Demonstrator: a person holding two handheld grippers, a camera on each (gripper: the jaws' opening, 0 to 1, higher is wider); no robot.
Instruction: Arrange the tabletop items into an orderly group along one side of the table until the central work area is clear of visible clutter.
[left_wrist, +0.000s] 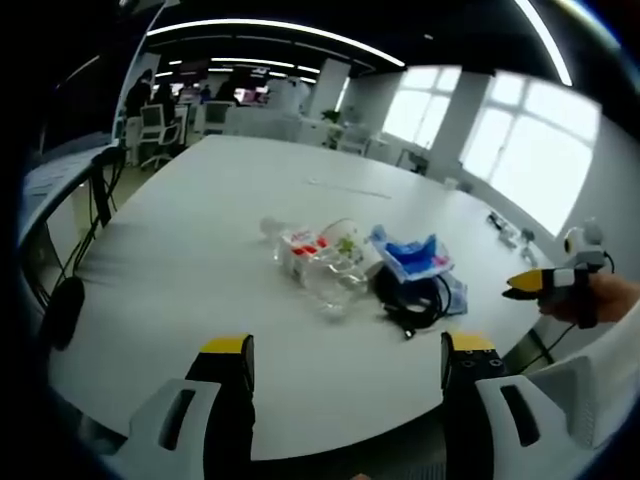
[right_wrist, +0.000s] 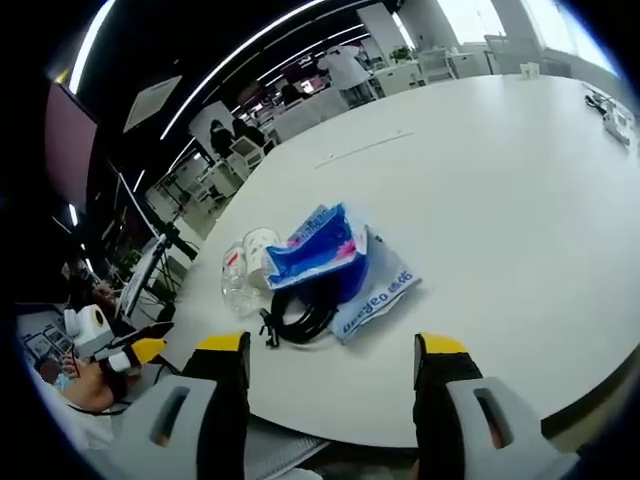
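Clutter sits in one small heap on the white table (left_wrist: 190, 250): a clear plastic bottle (left_wrist: 330, 275), a blue packet (right_wrist: 325, 250) and a coiled black cable (right_wrist: 300, 312), all touching. The heap lies ahead of my left gripper (left_wrist: 345, 360) and my right gripper (right_wrist: 330, 360), apart from both. Both grippers are wide open and hold nothing. My right gripper also shows far off to the side. Around the table I see office chairs (left_wrist: 155, 130), bright windows (left_wrist: 520, 150) and long ceiling lights (left_wrist: 270, 28).

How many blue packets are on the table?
2: a bright blue packet lying on top of the black cable, and a paler printed packet beneath it. More may be hidden underneath.
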